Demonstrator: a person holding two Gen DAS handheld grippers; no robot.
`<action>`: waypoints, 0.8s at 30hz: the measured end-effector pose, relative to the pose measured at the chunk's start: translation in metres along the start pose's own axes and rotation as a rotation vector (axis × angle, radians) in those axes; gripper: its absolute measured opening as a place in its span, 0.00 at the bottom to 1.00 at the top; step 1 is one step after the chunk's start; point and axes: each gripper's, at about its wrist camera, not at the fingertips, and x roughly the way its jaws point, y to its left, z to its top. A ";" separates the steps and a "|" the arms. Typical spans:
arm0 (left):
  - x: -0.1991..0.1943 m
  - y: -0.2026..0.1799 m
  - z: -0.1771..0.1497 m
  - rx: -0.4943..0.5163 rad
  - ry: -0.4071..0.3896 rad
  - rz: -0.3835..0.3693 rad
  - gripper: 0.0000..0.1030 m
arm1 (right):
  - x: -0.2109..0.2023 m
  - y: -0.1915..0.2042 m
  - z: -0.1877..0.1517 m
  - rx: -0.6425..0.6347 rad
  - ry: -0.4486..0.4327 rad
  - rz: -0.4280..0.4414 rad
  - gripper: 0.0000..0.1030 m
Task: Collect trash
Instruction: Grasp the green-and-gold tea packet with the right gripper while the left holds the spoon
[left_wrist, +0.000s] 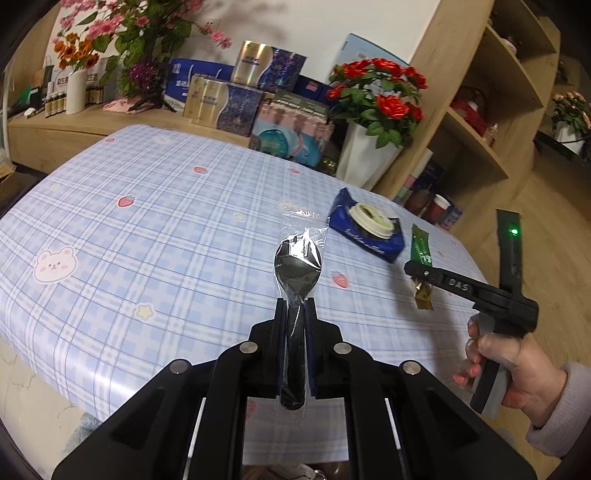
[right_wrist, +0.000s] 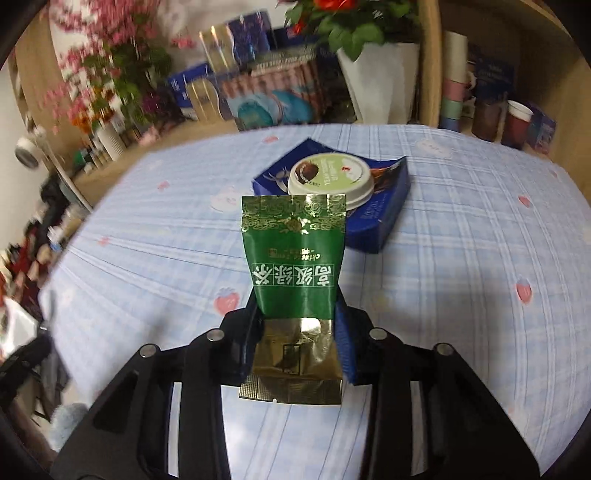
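We've got the left gripper (left_wrist: 295, 306) clamped on a black plastic spoon in a clear wrapper (left_wrist: 297, 266), held above the near edge of the table with the blue plaid cloth (left_wrist: 147, 229). Right gripper (right_wrist: 299, 314) is closed on a green-and-gold foil tea packet (right_wrist: 293, 258), also off the cloth. A blue carton (right_wrist: 373, 218) with a white round lid (right_wrist: 328, 177) on top sits near the table's far right corner.
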 end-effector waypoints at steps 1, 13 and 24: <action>-0.005 -0.004 -0.001 0.006 -0.001 -0.004 0.09 | -0.007 0.000 -0.003 -0.001 -0.010 0.001 0.37; -0.049 -0.045 -0.017 0.071 -0.004 -0.061 0.09 | -0.116 -0.011 -0.070 0.019 -0.117 0.028 0.37; -0.080 -0.057 -0.039 0.083 -0.019 -0.095 0.09 | -0.154 -0.003 -0.122 0.002 -0.108 0.026 0.37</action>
